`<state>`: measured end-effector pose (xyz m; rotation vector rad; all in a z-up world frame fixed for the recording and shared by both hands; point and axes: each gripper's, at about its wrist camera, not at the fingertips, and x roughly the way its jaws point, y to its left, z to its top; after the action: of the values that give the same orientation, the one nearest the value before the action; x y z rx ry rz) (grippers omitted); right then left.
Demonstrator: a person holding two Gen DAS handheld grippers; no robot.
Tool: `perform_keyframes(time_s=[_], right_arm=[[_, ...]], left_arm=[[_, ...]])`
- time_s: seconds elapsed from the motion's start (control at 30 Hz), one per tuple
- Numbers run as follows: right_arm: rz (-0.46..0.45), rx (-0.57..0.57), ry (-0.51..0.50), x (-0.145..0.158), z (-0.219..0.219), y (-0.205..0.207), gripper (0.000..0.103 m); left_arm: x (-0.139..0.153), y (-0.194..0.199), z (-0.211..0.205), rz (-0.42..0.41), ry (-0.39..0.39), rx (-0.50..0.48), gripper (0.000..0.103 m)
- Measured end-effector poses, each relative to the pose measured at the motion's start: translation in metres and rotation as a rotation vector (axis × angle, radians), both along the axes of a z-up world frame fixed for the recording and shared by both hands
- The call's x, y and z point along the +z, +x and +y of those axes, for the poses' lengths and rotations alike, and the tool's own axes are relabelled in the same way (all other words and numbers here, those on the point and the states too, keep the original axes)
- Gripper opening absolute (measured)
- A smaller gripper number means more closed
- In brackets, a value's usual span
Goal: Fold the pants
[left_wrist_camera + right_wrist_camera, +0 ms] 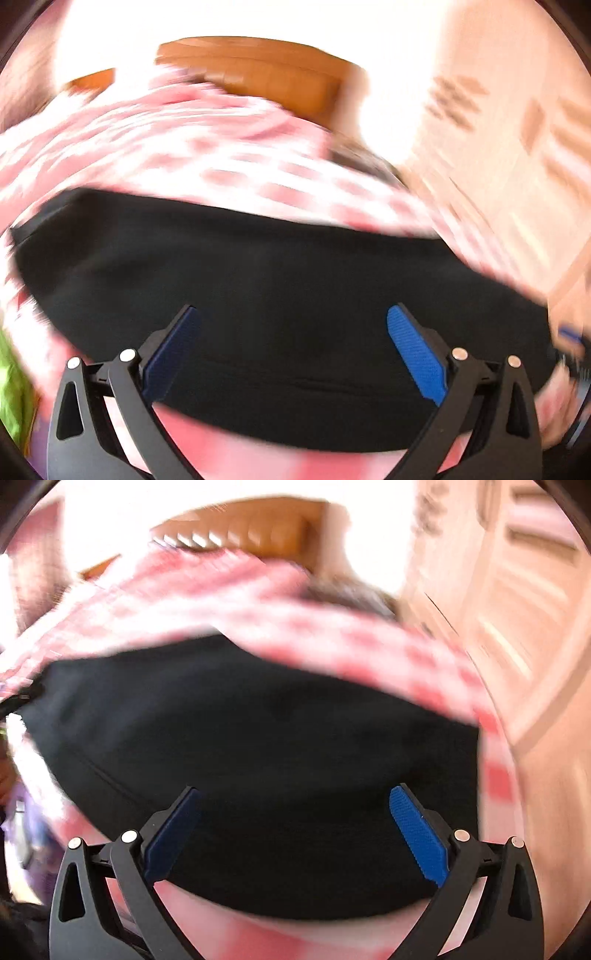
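Both views are motion-blurred; the left gripper and right gripper stand wide apart with only the pants between their fingers; checked bedding lies open around; a headboard bounds the far side; cupboard doors close the right.

Motion blur smears the checked bedcover and wooden headboard; pants folds indistinguishable.

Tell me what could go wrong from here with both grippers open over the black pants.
1. Both views are motion-blurred, so the left gripper or right gripper may close off the intended edge of the pants.
2. A low grab could pinch the pink checked cover beneath too.
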<state>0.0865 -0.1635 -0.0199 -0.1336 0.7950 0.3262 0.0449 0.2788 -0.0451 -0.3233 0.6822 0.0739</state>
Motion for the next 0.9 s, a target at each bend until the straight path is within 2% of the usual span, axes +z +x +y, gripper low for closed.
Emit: perform_keyframes(time_s=[0.03, 0.1, 0.2, 0.27, 0.33, 0.47, 0.63, 0.8, 0.83, 0.87, 0.9], right_arm=[[-0.014, 0.068, 0.018, 0.003, 0.020, 0.003, 0.098], [-0.040, 0.161, -0.009, 0.003, 0.059, 0.008, 0.098], [-0.048, 0.300, -0.036, -0.003, 0.119, 0.012, 0.098], [-0.048, 0.387, -0.037, -0.007, 0.155, 0.008, 0.098], [-0.058, 0.452, -0.044, -0.008, 0.181, -0.004, 0.098], [-0.059, 0.515, -0.063, -0.009, 0.214, -0.010, 0.098], [-0.022, 0.524, -0.056, -0.012, 0.227, -0.002, 0.098], [0.012, 0.514, 0.022, -0.010, 0.242, 0.018, 0.098], [0.024, 0.513, 0.058, -0.011, 0.248, 0.025, 0.098], [0.037, 0.512, 0.081, -0.012, 0.252, 0.031, 0.098], [0.055, 0.511, 0.101, -0.014, 0.258, 0.037, 0.098]], left_arm=[[-0.001, -0.006, 0.042, 0.007, -0.081, 0.095, 0.102], [-0.006, -0.026, 0.118, -0.001, -0.250, 0.283, 0.101], [-0.019, -0.049, 0.201, -0.054, -0.492, 0.409, 0.101], [-0.027, -0.054, 0.239, -0.047, -0.562, 0.463, 0.100], [-0.035, -0.045, 0.260, -0.022, -0.599, 0.440, 0.097], [-0.051, -0.027, 0.265, 0.002, -0.660, 0.390, 0.091], [-0.064, 0.004, 0.260, 0.060, -0.606, 0.391, 0.091], [-0.072, 0.010, 0.276, 0.025, -0.667, 0.420, 0.090], [-0.072, 0.012, 0.279, 0.023, -0.674, 0.430, 0.080], [-0.072, 0.010, 0.280, 0.033, -0.663, 0.444, 0.063], [-0.073, 0.011, 0.281, 0.050, -0.646, 0.462, 0.057]])
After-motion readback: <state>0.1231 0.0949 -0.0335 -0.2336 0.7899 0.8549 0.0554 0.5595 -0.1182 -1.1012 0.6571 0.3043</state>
